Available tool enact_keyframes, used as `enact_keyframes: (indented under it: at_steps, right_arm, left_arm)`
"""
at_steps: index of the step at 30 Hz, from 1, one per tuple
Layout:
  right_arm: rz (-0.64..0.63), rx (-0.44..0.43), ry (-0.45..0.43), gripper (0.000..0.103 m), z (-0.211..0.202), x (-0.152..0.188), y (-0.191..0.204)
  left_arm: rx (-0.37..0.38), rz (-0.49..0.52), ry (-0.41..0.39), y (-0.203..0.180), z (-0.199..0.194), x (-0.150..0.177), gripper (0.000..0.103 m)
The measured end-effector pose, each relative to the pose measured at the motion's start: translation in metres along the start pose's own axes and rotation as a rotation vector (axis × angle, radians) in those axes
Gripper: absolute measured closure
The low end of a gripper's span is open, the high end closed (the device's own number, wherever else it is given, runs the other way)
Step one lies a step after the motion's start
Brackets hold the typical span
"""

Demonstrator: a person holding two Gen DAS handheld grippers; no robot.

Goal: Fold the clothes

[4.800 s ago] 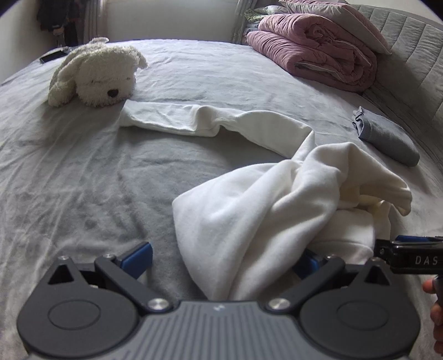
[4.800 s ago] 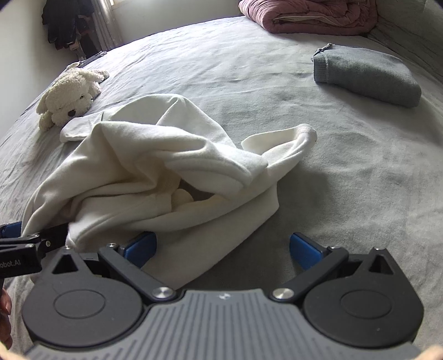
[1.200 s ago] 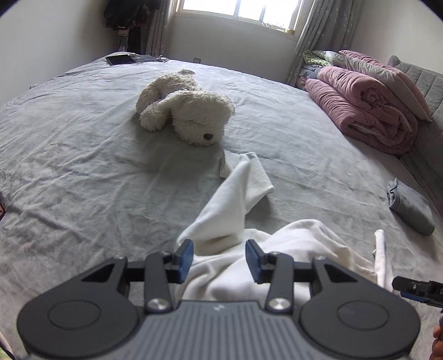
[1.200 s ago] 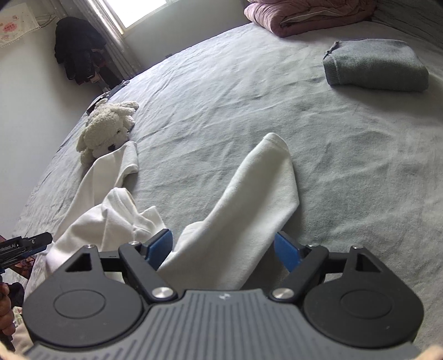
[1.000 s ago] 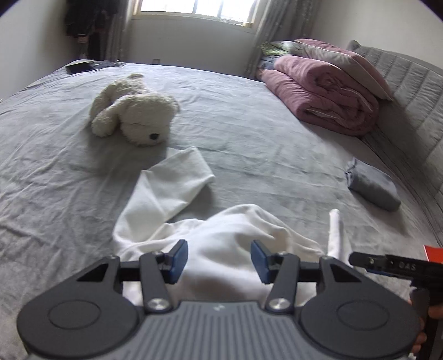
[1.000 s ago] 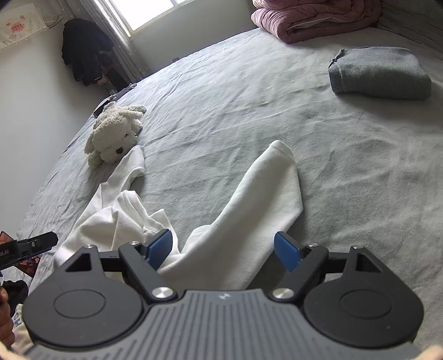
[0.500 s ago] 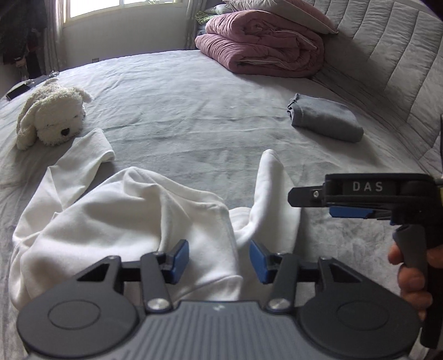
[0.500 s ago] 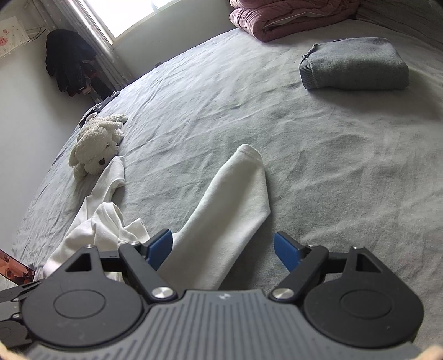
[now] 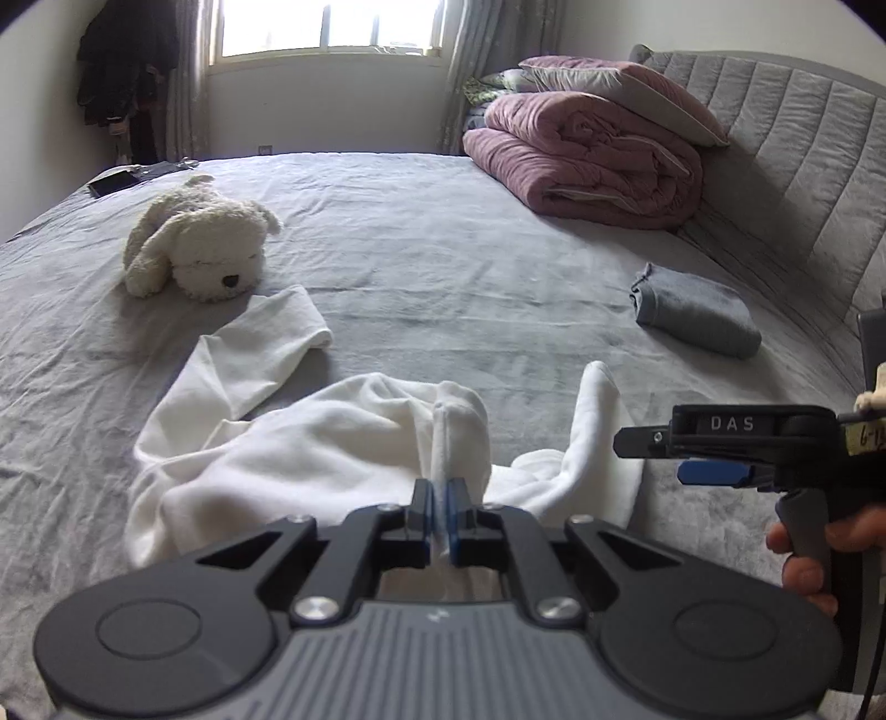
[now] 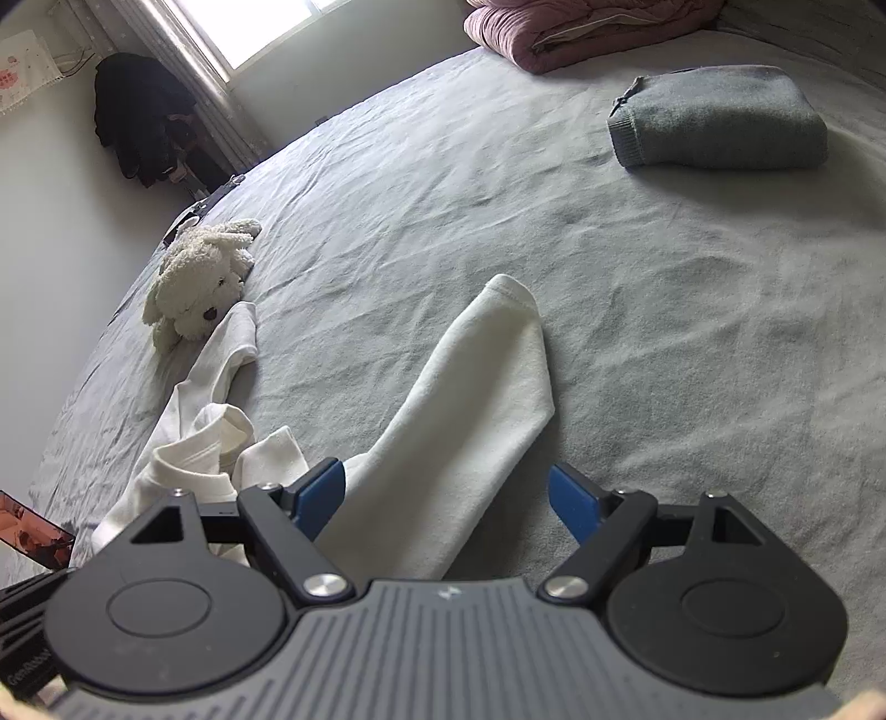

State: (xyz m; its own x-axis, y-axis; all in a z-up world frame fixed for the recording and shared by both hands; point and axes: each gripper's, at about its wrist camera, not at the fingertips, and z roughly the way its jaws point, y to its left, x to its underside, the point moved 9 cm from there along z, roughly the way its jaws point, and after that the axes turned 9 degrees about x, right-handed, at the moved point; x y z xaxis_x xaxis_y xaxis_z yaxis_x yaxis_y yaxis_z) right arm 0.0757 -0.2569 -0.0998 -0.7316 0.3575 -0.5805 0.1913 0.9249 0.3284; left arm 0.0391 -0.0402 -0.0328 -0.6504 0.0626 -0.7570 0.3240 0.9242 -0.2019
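one white garment lies crumpled on the bed, with two sleeves showing, one sleeve toward the toy and the other sleeve stretched out on the sheet. one folded grey garment sits apart near the headboard. one plush dog. one rolled pink duvet with one pillow on top of it. one dark flat item lies at the far edge of the bed; what it is cannot be told. one window. two grippers: one left gripper and one right gripper. one hand of the person shows.
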Motion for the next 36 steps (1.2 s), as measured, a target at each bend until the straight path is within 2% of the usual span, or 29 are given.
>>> enact_keyframes:
  at_steps: [7,17,28,33,36]
  right_arm:
    - [-0.097,-0.108,0.011,0.019,-0.003,0.011,0.039]
    - [-0.194,-0.084,0.066,0.019,0.029,0.018,0.069]
    - [-0.33,-0.098,0.085,0.018,0.046,0.005,0.137]
    - [-0.296,-0.143,0.143,0.018,0.057,0.002,0.164]
    - [-0.283,-0.163,0.165,0.018,0.066,0.0,0.183]
  left_arm:
    - [-0.057,-0.078,-0.067,0.046,-0.048,0.003,0.098]
    - [-0.085,-0.226,-0.076,0.108,-0.087,0.035,0.098]
    - [-0.131,-0.328,-0.103,0.169,-0.113,0.056,0.099]
    - [-0.154,-0.376,-0.115,0.194,-0.11,0.06,0.099]
    - [-0.143,-0.395,-0.105,0.202,-0.104,0.064,0.099]
